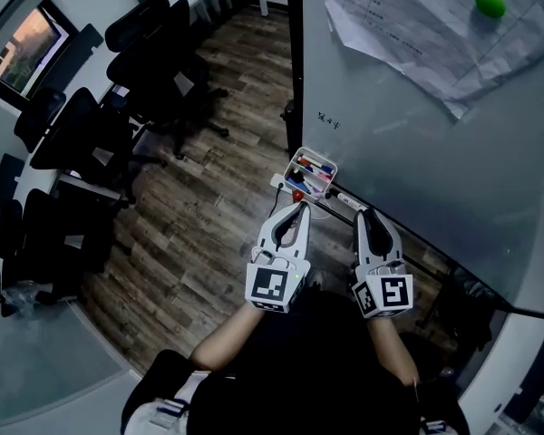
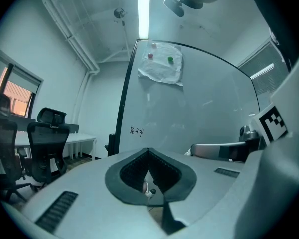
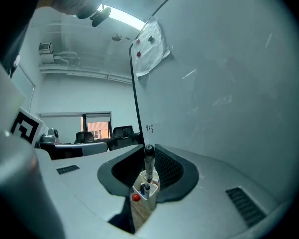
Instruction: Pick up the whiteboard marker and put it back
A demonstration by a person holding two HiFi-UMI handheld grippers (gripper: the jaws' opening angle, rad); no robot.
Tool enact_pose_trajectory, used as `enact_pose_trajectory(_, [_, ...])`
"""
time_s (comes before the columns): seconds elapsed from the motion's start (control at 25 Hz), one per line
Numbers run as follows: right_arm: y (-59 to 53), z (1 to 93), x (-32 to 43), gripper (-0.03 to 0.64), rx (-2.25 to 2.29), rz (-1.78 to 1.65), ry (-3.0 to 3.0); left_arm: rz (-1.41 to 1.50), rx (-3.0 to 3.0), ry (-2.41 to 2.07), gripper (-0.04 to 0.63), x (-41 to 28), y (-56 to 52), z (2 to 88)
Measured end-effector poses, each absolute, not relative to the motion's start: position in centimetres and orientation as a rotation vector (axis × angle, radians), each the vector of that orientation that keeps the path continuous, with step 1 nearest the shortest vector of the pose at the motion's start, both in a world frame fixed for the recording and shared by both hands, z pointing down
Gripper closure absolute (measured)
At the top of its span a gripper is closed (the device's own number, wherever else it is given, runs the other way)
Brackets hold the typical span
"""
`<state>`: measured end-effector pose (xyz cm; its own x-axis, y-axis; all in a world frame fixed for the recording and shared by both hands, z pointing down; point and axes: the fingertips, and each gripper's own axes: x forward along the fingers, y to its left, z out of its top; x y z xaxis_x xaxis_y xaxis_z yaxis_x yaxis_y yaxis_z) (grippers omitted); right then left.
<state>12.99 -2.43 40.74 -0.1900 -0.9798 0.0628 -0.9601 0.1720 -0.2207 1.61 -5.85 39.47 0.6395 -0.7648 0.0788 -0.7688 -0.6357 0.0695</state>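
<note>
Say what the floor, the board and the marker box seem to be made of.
The floor looks like matt wood or laminate: plank seams and grain. The board seems glass or a glossy coated panel: light streaks on it. The marker box is likely smooth white plastic: thin plain walls.

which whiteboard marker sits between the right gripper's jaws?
The dark-capped black marker standing upright, clamped by the right gripper; the other markers sit lower, inside the white open-topped box.
</note>
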Motion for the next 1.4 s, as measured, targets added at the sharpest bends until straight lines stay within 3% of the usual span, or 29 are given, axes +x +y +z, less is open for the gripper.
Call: enact_pose_trajectory(1.4, [-7.3, 43.4, 13.1, 0.538, -1.992, -0.403, 2.332, 0.101, 2.740, -1.221, 0.588, 1.9, -10.9, 41.4])
